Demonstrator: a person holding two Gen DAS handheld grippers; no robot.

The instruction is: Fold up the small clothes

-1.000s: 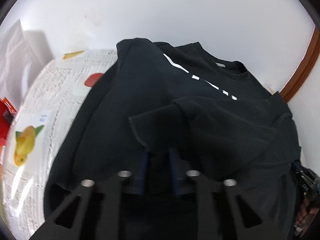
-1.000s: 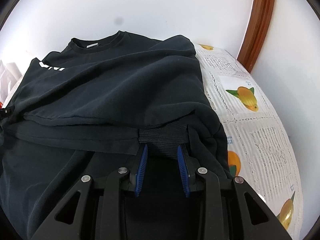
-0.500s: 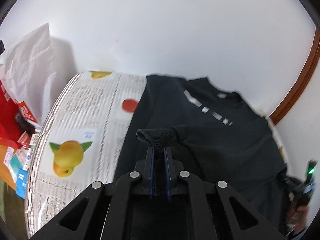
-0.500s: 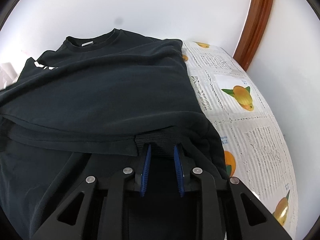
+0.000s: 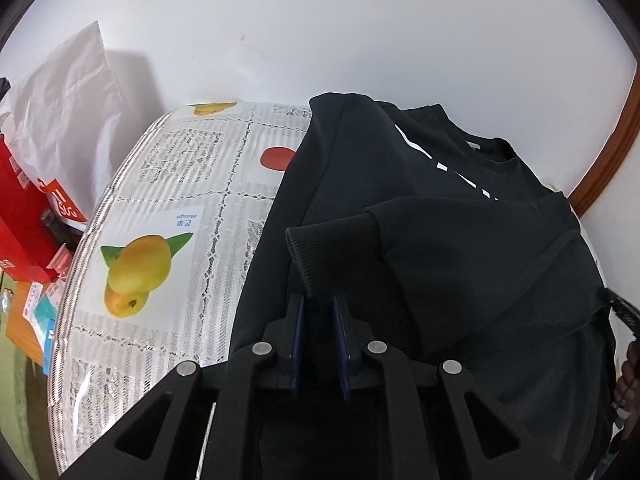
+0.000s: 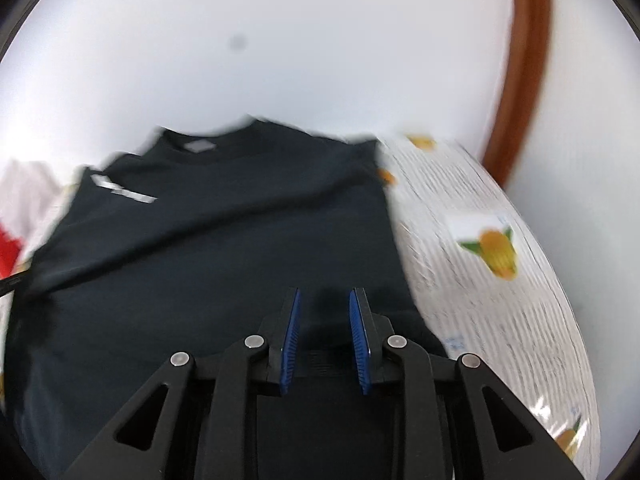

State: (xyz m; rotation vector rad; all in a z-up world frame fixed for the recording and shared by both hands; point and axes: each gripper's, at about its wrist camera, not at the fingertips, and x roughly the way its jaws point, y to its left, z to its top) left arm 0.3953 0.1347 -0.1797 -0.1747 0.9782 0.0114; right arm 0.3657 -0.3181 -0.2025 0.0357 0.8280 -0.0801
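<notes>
A round table (image 5: 132, 184) filled the corner, its cloth printed with lace squares and yellow fruit (image 5: 136, 268), right up against the white wall (image 5: 320, 32). Off its left edge sat a red box (image 5: 20, 200) with crumpled white paper (image 5: 64, 92) bulging out of the top, and a brown wooden frame (image 6: 528, 60) curved down behind on the right. Nothing lay between the grippers and the garment; the clutter stood well clear of it.

The black sweatshirt (image 5: 460, 248) lay spread across the table, collar towards the wall, white lettering partly covered by a sleeve folded across the chest. The ribbed cuff (image 5: 332, 248) of that sleeve sat just ahead of the left gripper (image 5: 320, 308), which tilted steeply down over the near edge of the cloth. Its jaws had just eased apart a little, and the cuff's lower end still ran down between the blue pads, which stayed pressed on it.

The right gripper (image 6: 324, 300) also angled down, over the sweatshirt's right side near the table's bare cloth. That view was smeared by motion. Its jaws stood apart with only the flat black fabric showing below the gap, nothing pinched between them. At the far right edge, part of a hand (image 5: 628, 380) peeked in.
</notes>
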